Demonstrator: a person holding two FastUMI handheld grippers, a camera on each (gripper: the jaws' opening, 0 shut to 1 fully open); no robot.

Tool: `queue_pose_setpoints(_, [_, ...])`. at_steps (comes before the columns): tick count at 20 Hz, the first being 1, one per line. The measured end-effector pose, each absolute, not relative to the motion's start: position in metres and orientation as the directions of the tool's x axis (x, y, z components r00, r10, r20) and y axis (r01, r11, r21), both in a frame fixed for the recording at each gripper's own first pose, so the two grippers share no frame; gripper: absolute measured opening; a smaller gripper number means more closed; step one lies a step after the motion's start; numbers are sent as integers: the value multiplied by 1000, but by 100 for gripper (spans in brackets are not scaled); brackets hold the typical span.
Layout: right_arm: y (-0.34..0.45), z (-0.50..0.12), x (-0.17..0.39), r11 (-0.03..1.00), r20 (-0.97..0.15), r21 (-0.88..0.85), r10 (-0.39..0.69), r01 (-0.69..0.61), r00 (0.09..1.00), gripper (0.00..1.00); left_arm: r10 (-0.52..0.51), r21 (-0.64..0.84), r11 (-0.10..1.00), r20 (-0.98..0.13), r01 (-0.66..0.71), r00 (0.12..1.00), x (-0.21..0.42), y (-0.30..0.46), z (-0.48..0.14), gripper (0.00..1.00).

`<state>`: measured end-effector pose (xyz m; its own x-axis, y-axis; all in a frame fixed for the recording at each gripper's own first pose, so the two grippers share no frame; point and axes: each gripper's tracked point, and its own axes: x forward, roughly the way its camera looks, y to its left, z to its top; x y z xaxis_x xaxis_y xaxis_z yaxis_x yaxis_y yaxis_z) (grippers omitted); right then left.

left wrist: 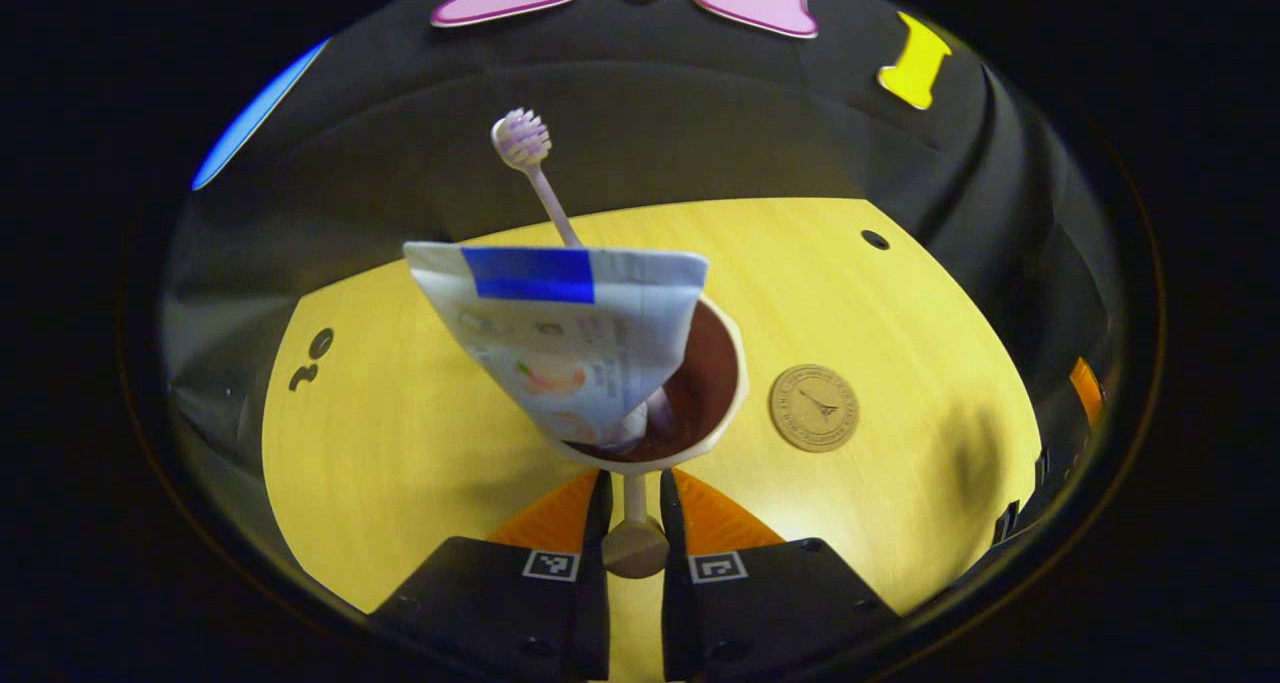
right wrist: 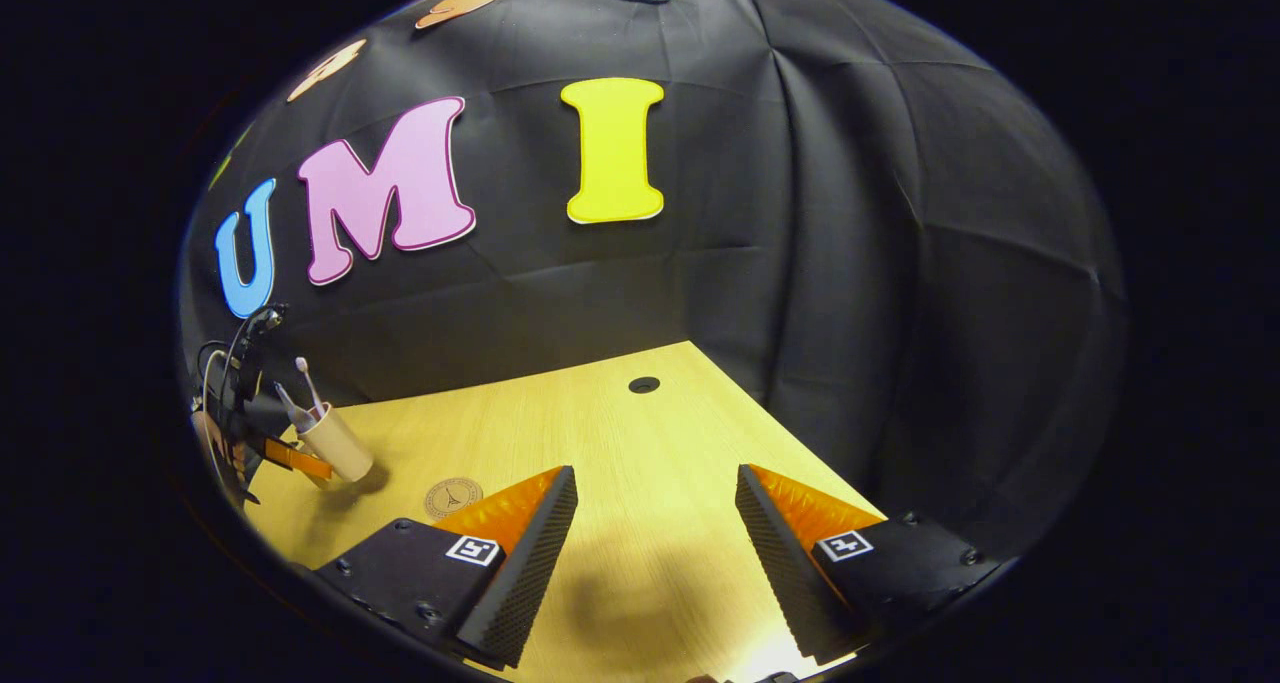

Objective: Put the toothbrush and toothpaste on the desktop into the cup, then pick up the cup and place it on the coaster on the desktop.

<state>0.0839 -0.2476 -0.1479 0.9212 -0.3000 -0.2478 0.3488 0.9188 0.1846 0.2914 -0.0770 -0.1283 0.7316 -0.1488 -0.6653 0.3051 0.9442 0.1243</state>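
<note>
The pale yellow wooden surface [left wrist: 400, 443] spreads under both grippers, with a small dark round hole [right wrist: 644, 385] near its far edge in the right gripper view. In the left gripper view, the left gripper [left wrist: 634, 523] holds the cream-coloured cup with a dark brown inside [left wrist: 715, 393] by its handle; the jaws are clamped together on that thin handle, whose rounded end shows between them. The cup appears tilted toward the camera and raised off the surface, though how far it is lifted cannot be told. Inside it stands the white toothpaste tube with a blue band [left wrist: 560, 338], its flat crimped end up and its cap down in the cup. Behind the tube, the pale pink toothbrush with a white bristle head [left wrist: 535, 168] rises out of the cup, leaning left. The round tan coaster with an embossed tower emblem [left wrist: 814, 407] lies flat on the surface just to the right of the cup, apart from it.

In the right gripper view, the right gripper [right wrist: 655, 543] hovers over bare wood with its jaws wide apart, gripping nothing.
</note>
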Motion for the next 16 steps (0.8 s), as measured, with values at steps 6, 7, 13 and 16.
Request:
queue_pose_setpoints(6, [-251, -156, 66, 913, -266, 195, -302, 358, 915, 98, -215, 146, 892, -694, 427, 687, 285, -144, -145, 25])
queue_pose_setpoints(7, [-253, -157, 63, 912, -267, 197, -304, 360, 914, 98, -224, 149, 883, -698, 444, 680, 285, -154, -148, 25])
queue_pose_setpoints(13, [-261, -164, 52, 898, -286, 214, -320, 385, 903, 98, -249, 181, 831, -724, 526, 643, 285, -196, -166, 25])
queue_pose_setpoints(16, [-262, -168, 50, 898, -296, 212, -318, 386, 901, 98, -242, 208, 806, -738, 554, 630, 283, -207, -174, 25])
